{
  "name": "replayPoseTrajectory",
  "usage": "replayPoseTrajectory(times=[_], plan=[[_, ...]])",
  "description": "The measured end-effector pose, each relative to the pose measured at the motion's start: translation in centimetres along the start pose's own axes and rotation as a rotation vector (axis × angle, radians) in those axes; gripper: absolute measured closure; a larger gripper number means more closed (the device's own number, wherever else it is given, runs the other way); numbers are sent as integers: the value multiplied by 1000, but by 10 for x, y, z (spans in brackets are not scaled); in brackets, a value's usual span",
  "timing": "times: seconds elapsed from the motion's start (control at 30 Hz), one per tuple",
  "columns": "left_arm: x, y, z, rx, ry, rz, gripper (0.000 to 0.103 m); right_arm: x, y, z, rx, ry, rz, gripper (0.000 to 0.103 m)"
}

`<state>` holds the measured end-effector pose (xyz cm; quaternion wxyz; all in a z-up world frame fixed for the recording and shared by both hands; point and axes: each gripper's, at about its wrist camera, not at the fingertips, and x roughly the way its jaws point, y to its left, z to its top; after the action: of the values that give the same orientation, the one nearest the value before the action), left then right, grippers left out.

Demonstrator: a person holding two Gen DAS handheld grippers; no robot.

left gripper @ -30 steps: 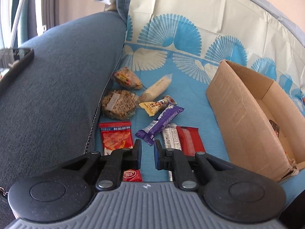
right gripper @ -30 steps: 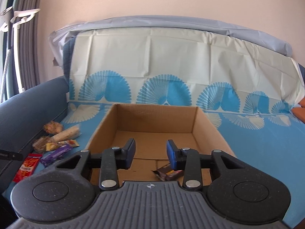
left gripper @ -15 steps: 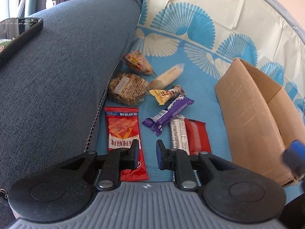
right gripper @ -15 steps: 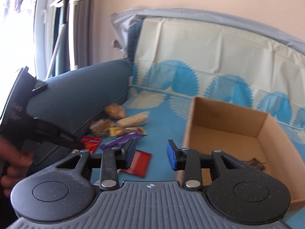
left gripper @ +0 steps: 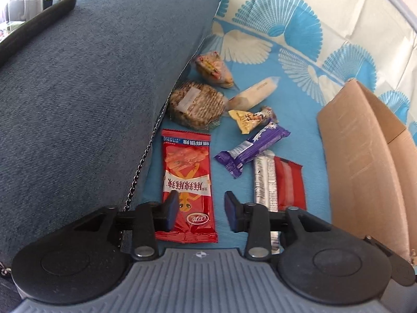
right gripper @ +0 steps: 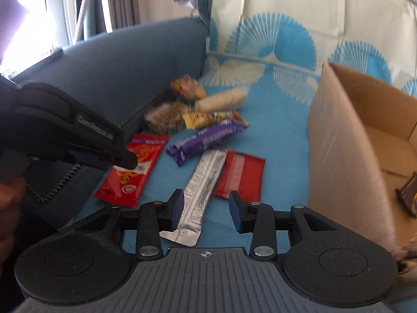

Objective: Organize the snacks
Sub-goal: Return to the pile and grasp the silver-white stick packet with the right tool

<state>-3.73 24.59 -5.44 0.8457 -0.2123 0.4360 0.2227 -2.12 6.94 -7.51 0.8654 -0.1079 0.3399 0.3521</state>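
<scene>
Several snacks lie on the blue sofa cover. A long red packet [left gripper: 186, 182] lies under my open, empty left gripper [left gripper: 202, 210]. Beside it lie a purple bar [left gripper: 254, 148], a silver bar [left gripper: 264, 180] and a red bar [left gripper: 289, 184]. My right gripper [right gripper: 206, 211] is open and empty just above the silver bar [right gripper: 202, 195], with the red bar [right gripper: 238, 176] ahead. The left gripper [right gripper: 78, 140] also shows over the red packet [right gripper: 130, 174]. A cardboard box [right gripper: 346, 146] stands to the right, with a dark snack [right gripper: 409, 195] inside.
A round oat cake [left gripper: 196, 104], a small orange pack [left gripper: 213, 67], a cream tube [left gripper: 254, 94] and a yellow candy [left gripper: 250, 120] lie farther back. The grey-blue sofa arm [left gripper: 91, 91] rises on the left with a phone [left gripper: 34, 7] on top.
My left gripper has moved forward over the red packet and its jaws have opened wider. My right gripper has swung left from the box to the snacks and opened wider.
</scene>
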Motion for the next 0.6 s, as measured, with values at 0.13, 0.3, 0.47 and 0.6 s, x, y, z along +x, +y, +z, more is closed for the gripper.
replayPoseTrajectory(times=[0.13,0.3,0.47,0.6], plan=[[9,-7,2,21,37,37,42,20,-3,-1,14,61,21,47],[22,-8,5,2,81,63,39,36,1,1,11,85,47,41],[34,-10,9,-16,101,94,35,50,6,1,-29,121,24,44],[42,-12,12,-24,102,111,31,49,6,0,-49,112,22,68]])
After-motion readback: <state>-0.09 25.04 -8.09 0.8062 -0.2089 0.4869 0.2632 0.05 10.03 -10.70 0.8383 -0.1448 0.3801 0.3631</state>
